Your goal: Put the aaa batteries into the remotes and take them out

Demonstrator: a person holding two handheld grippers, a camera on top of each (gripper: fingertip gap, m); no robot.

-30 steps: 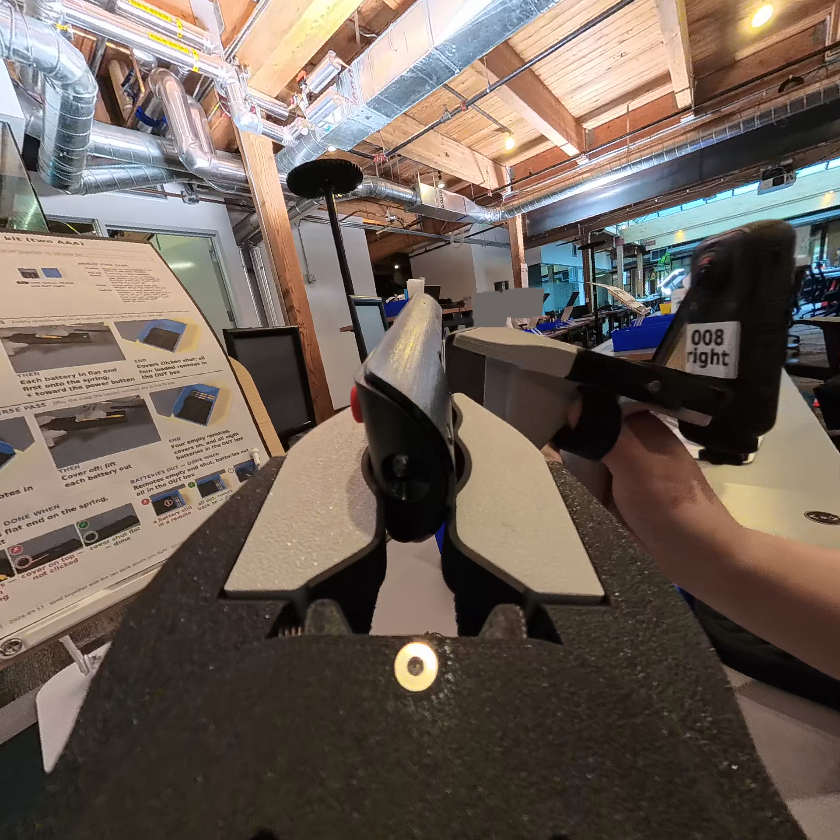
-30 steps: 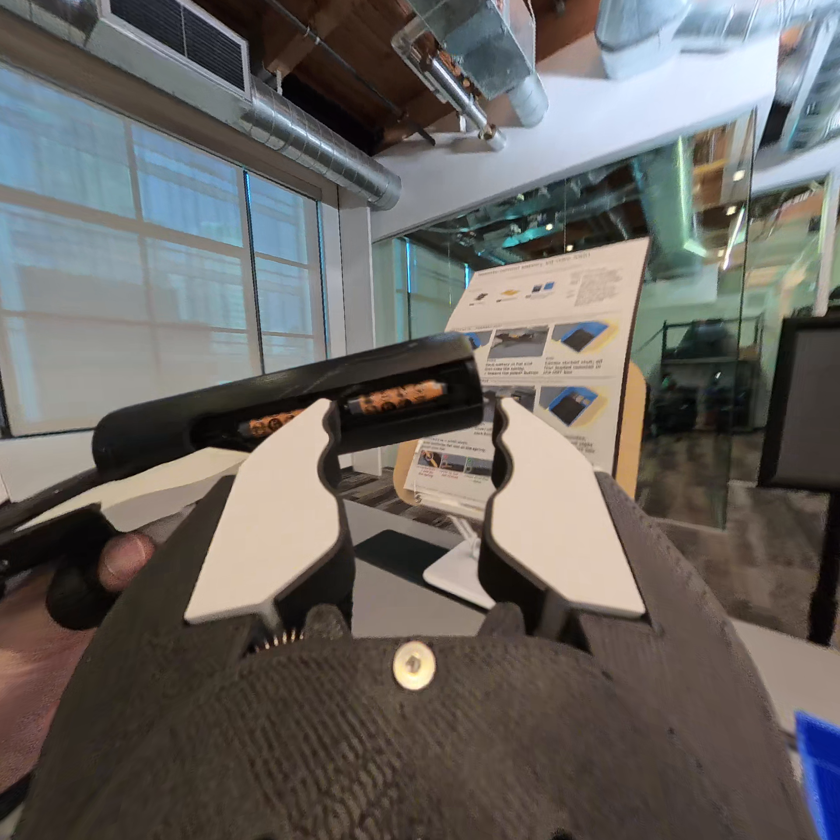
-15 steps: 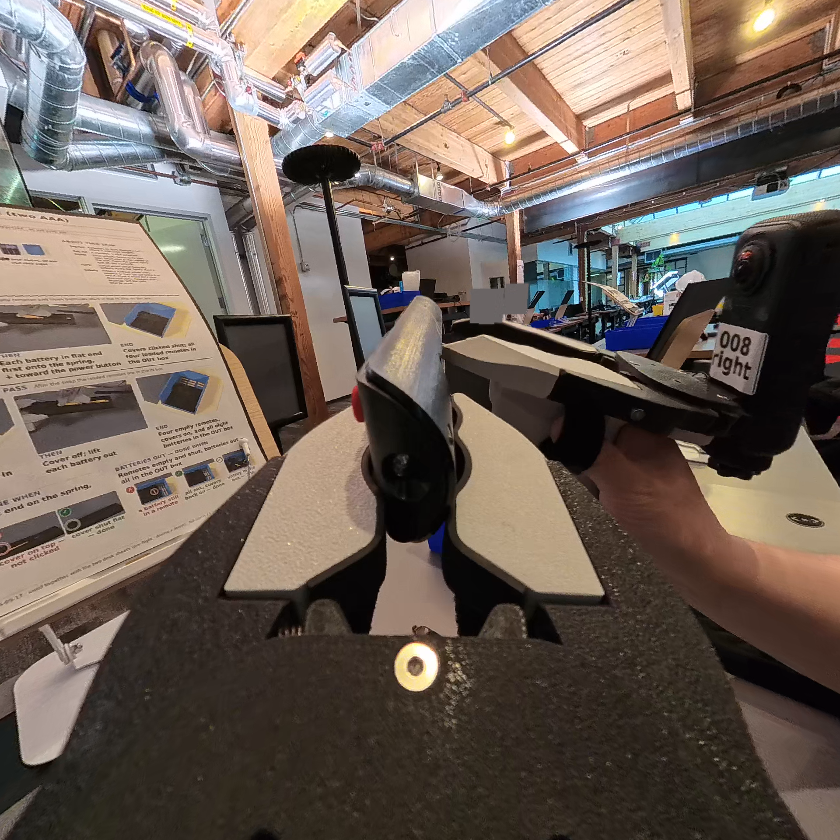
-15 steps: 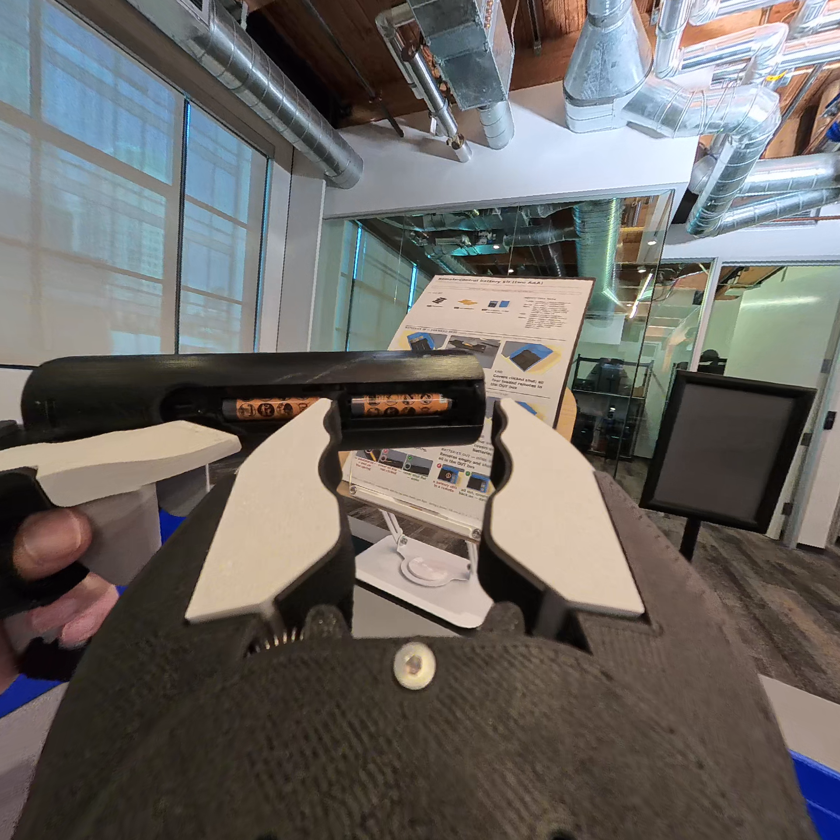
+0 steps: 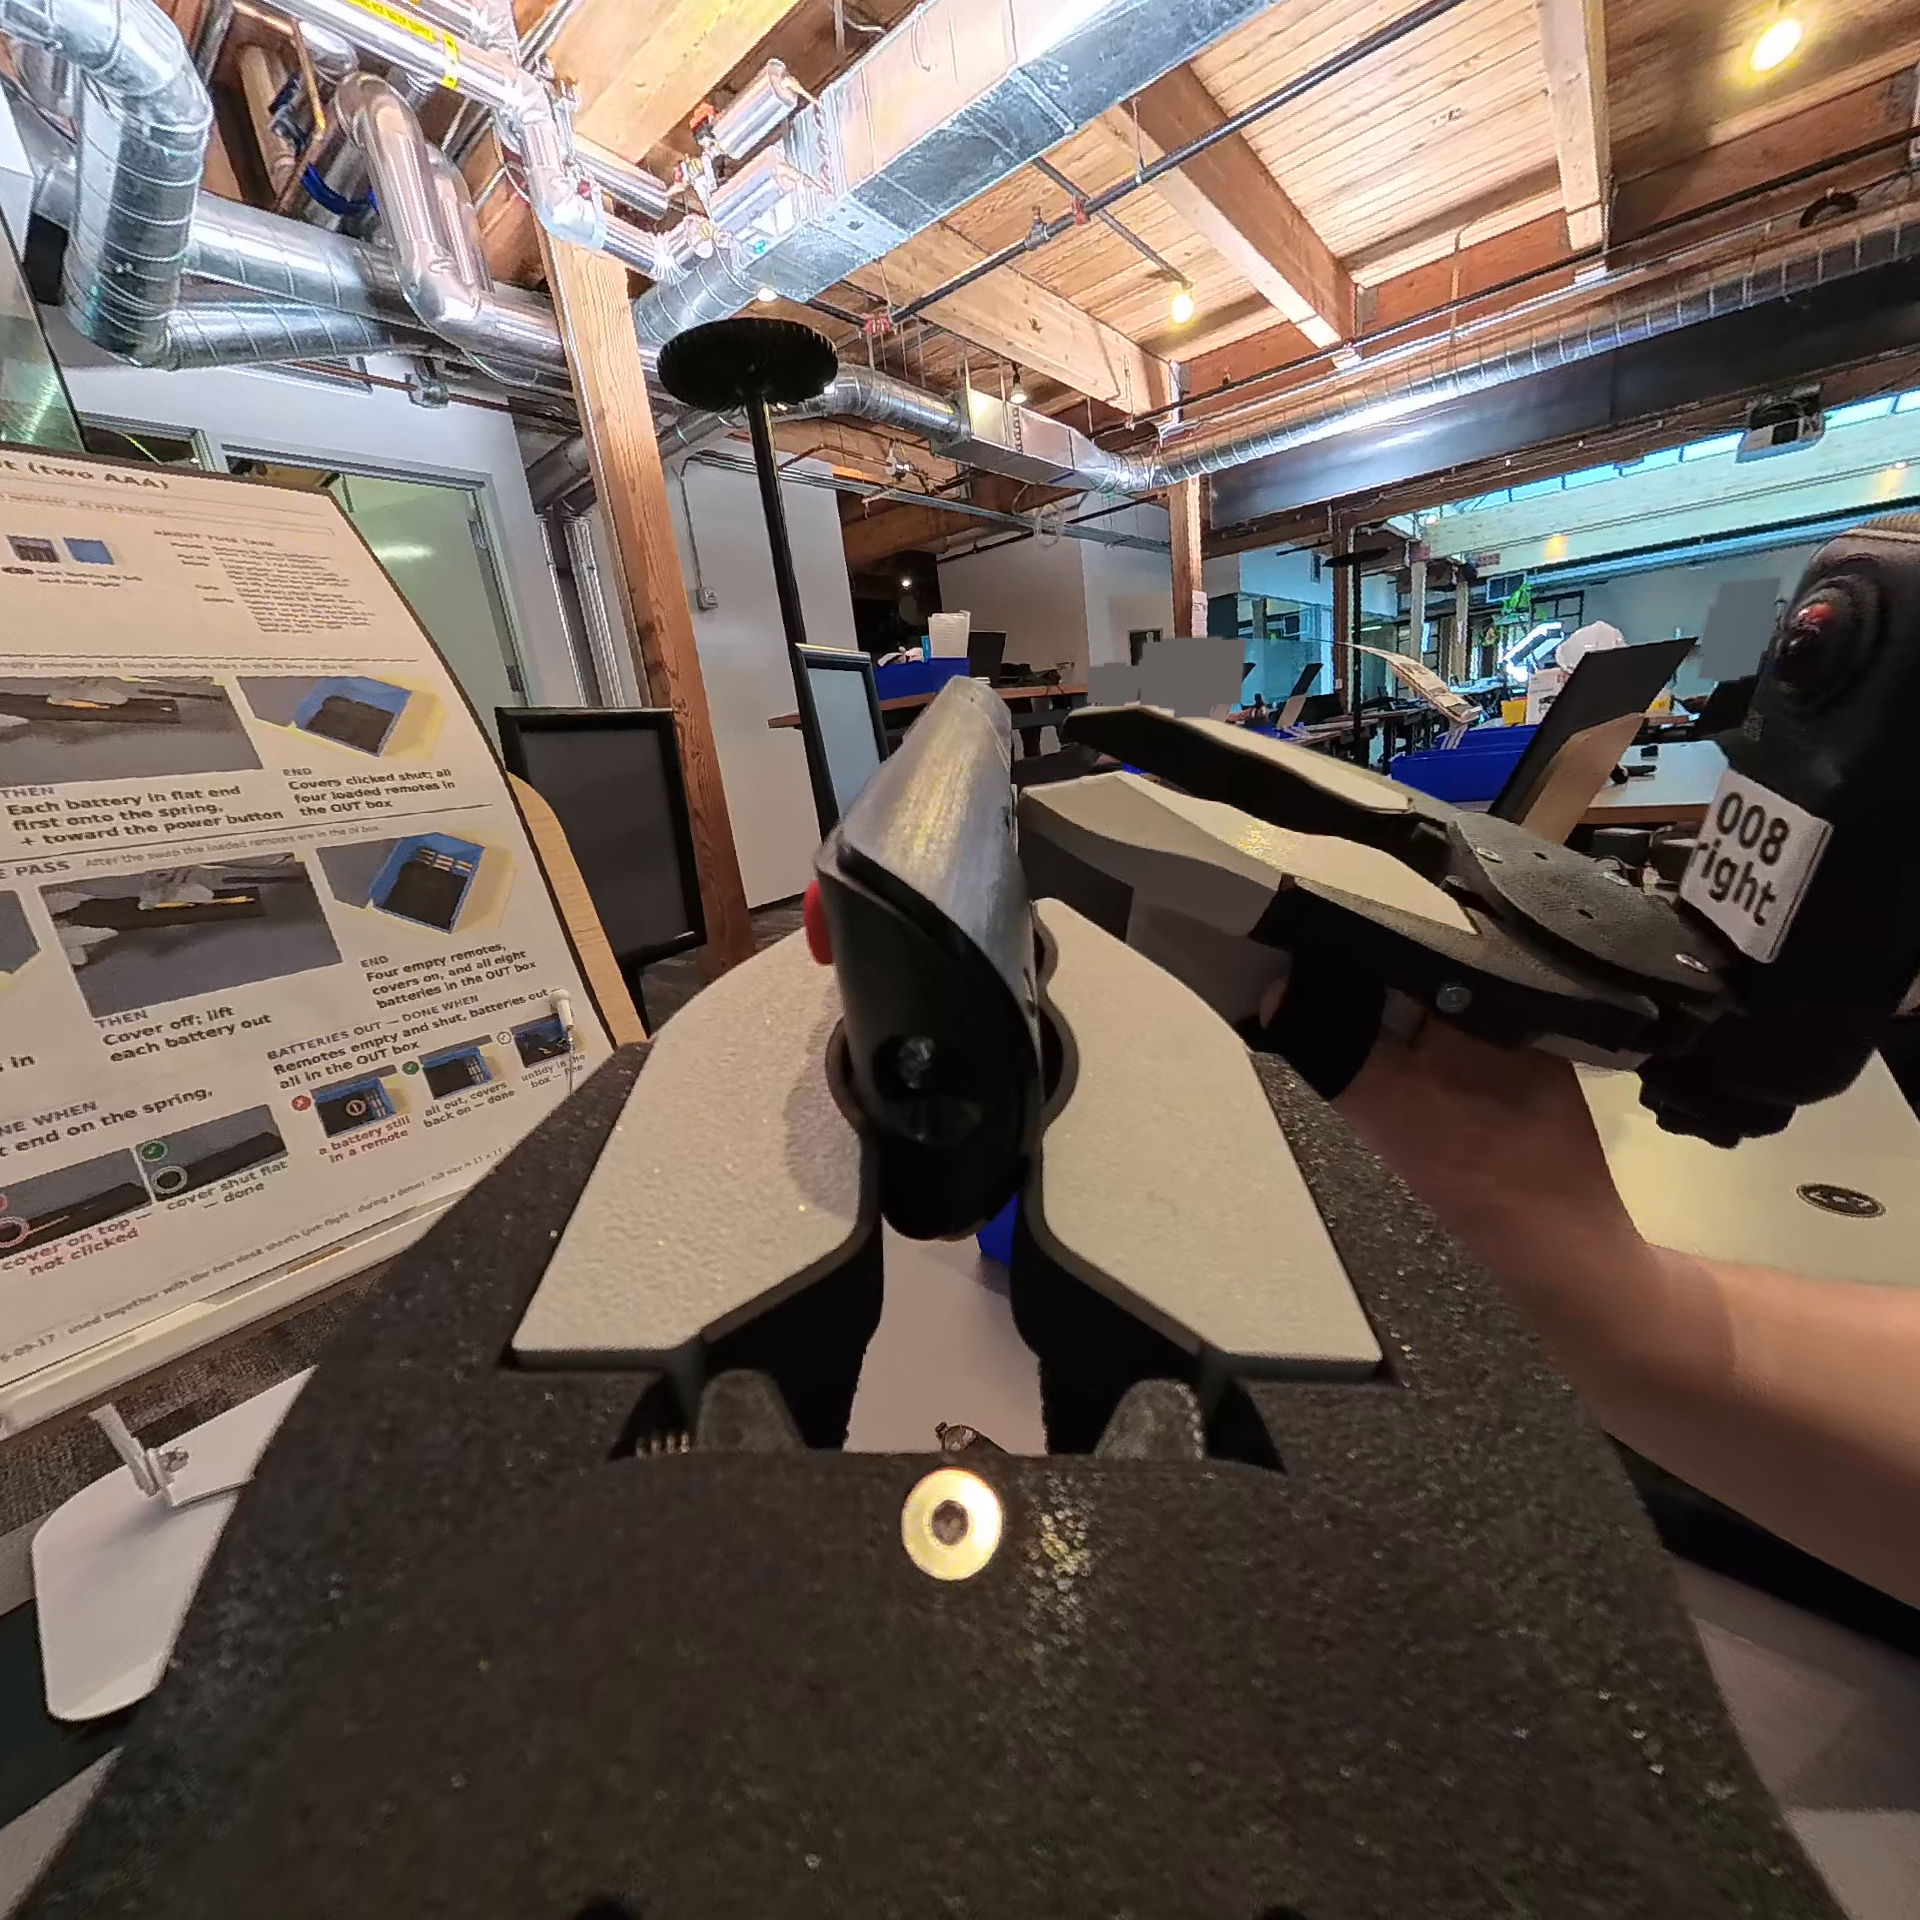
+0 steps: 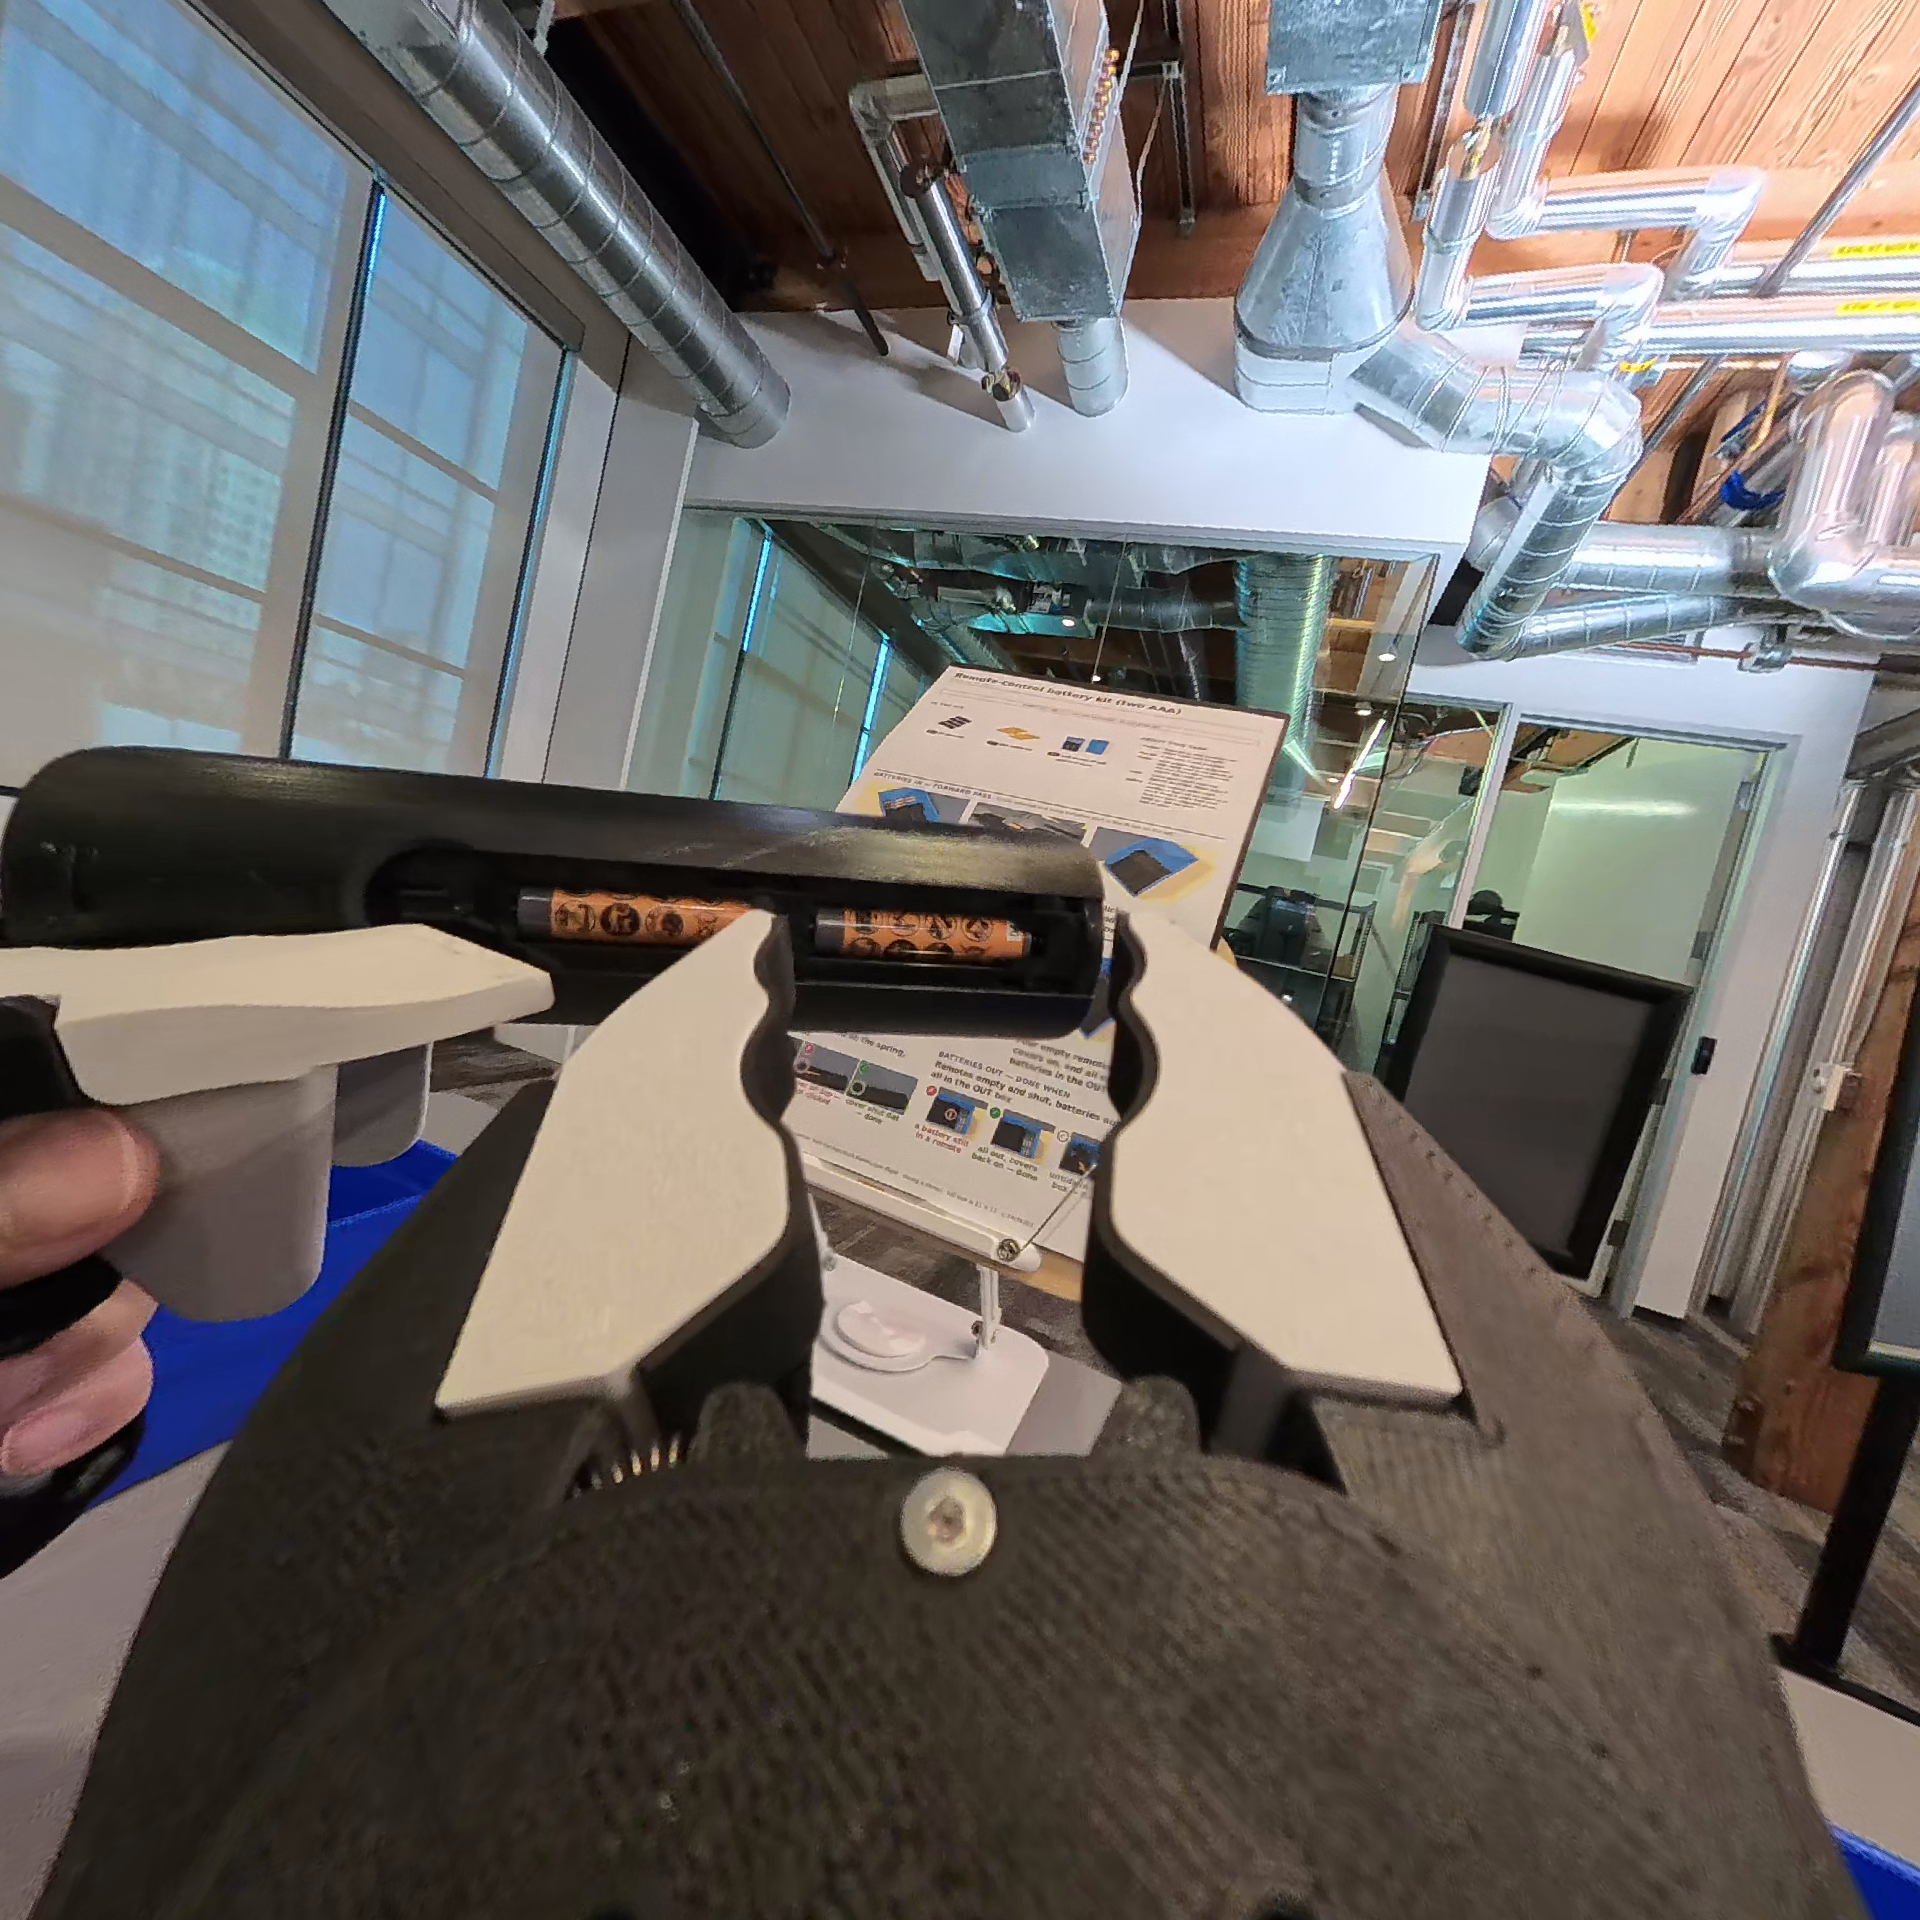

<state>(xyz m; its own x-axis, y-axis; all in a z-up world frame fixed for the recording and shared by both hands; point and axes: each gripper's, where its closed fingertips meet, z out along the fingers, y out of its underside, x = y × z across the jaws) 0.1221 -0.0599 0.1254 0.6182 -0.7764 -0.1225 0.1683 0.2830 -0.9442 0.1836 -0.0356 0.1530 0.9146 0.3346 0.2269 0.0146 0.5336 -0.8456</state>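
Observation:
My left gripper (image 5: 930,930) is shut on a black remote (image 5: 925,883), held end-on in the air and pointing away. In the right wrist view the remote (image 6: 520,842) lies level with its battery bay uncovered. Two orange batteries sit in it, one to the left (image 6: 634,916) and one near the end (image 6: 920,933). My right gripper (image 6: 951,935) is open, its tips either side of the end battery, close against the bay. In the left wrist view it (image 5: 1060,774) comes in from the right beside the remote. One left finger (image 6: 260,997) shows at the left.
A printed instruction board (image 5: 208,883) on a white stand (image 5: 125,1538) is at the left, and shows behind the remote (image 6: 1091,790) in the right wrist view. A blue bin (image 6: 260,1299) lies below. A white table (image 5: 1714,1195) and the person's hand (image 5: 1507,1195) are at the right.
The remote has swung from tilted to level in the right wrist view, and the right gripper has turned with it. The left gripper still holds the remote.

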